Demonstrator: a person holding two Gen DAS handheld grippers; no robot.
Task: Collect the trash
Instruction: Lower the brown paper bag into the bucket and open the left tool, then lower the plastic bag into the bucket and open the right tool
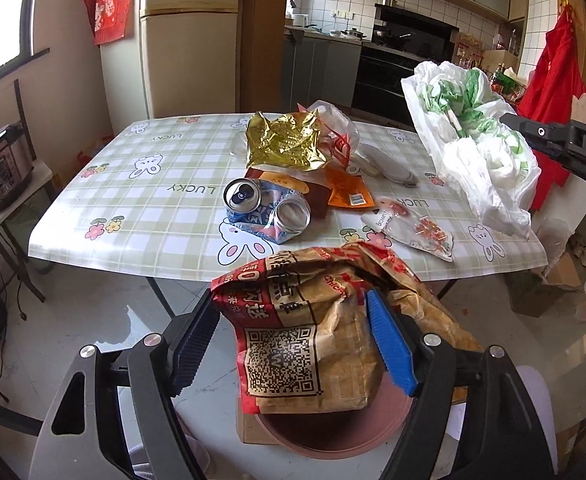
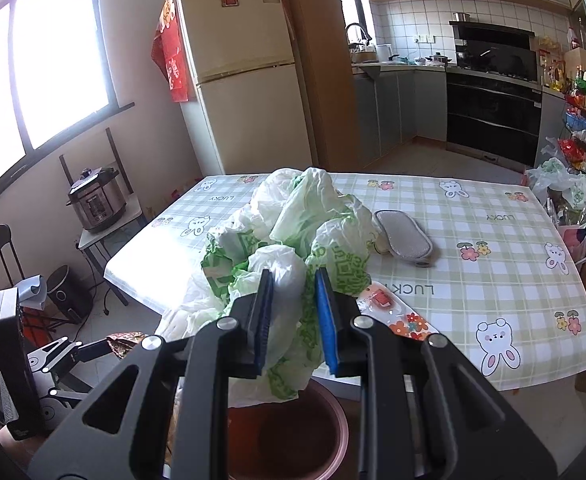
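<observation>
Pinching a crumpled paper food bag point(image 1: 313, 340), the left claw point(image 1: 293, 344) has its pads closed partway onto the bag's sides, over a brown bin point(image 1: 325, 436) below the table edge. Bag looks light and creased, stiff enough to keep its shape; the grip across the middle seems fine, and it should drop clean on release.

Right claw point(image 2: 291, 320) is nearly closed on a bunched white-and-green plastic bag point(image 2: 289, 240), also above the bin point(image 2: 293, 432). Thin film, soft, slippery, close to weightless: it'll likely cling to the pads or drift, so a grip on the thick gathered part is best.

Left on the table point(image 1: 141, 208): crushed can point(image 1: 267, 210), gold foil wrapper point(image 1: 283, 144), orange packet point(image 1: 347, 192), clear printed wrapper point(image 1: 413, 226), grey pouch point(image 1: 385, 164). Can is rigid with sharp folds; take it across the dented body. Foil and wrappers lie flat, so pinch a raised edge.
</observation>
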